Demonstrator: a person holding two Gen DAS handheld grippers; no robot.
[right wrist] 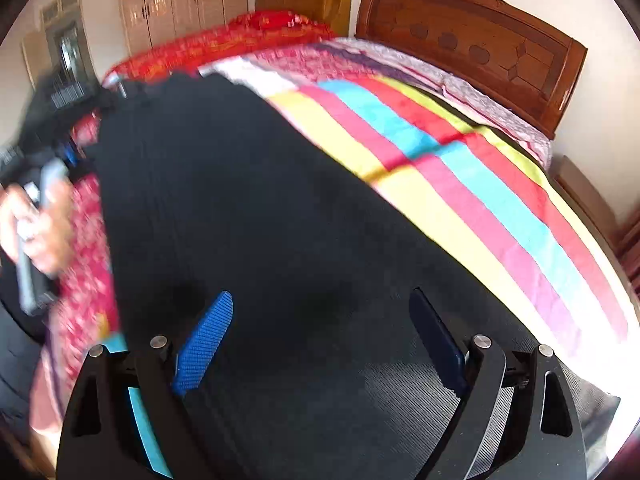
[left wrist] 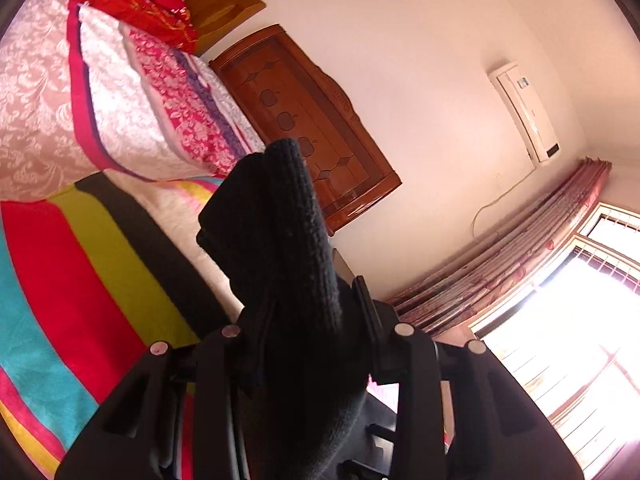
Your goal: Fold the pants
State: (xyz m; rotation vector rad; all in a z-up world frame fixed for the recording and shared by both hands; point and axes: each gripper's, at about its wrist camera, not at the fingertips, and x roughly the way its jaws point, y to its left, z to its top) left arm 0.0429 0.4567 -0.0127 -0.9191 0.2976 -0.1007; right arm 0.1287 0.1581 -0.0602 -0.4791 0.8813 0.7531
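From my left hand-held gripper (left wrist: 304, 280) I see a bunched fold of the black ribbed knit pants (left wrist: 276, 216) pinched between its black jaws, the fabric standing up past the fingertips and draping down over the gripper body. Behind it are the bed's bright striped blanket (left wrist: 60, 264), a carved brown wooden headboard (left wrist: 304, 120), a white wall air conditioner (left wrist: 524, 116) and pink patterned curtains (left wrist: 500, 256) beside a glaring window. My right hand-held gripper (right wrist: 320, 320) hangs spread wide above the pants (right wrist: 240, 208), its blue ribbed pads (right wrist: 208, 340) well apart and pinching nothing. In that view the pants lie spread flat across the striped blanket (right wrist: 480, 200) on the bed, reaching away toward a red quilt (right wrist: 224, 44). At the far left edge, blurred, a person's hand (right wrist: 40, 220) grips the left gripper's handle beside the pants' far end.
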